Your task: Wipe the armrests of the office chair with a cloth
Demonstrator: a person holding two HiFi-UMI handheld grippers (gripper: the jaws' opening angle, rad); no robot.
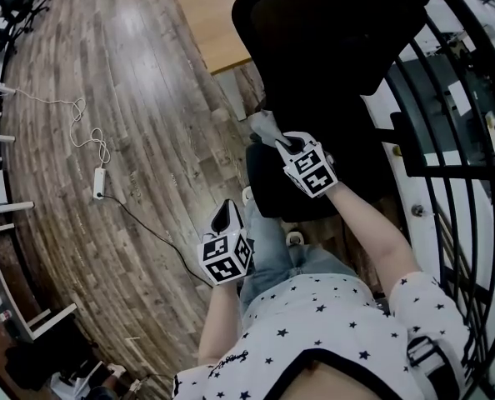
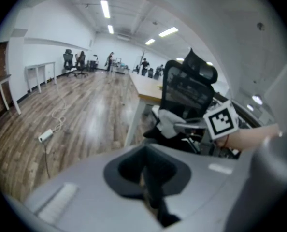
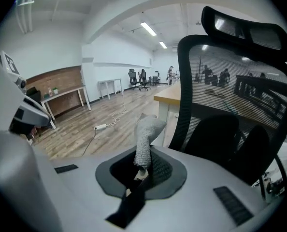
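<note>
Right gripper (image 3: 138, 173) is pinching the light, floppy grey cloth (image 3: 146, 132) by one end at centre frame beside the office chair (image 3: 230, 95), likely needing a fuller bunch; left gripper (image 2: 150, 190) is hanging clenched, empty

The upper edge cuts the chair (image 1: 331, 57); we cannot find its armrests; the right gripper (image 3: 139, 170) hides the cloth's (image 3: 144, 139) end.

The cloth (image 3: 146, 139) is showing pale grey with a nubbly weave, the office chair (image 3: 240, 95) black with a mesh back. Your shirt (image 1: 314, 323) is reading white with small dark stars, your jeans (image 1: 268, 240) faded blue. Black-and-white squares are patterning your left gripper (image 1: 227, 215) and right gripper (image 1: 282, 144); the floor (image 1: 131, 98) is running grey-brown woodgrain.
</note>
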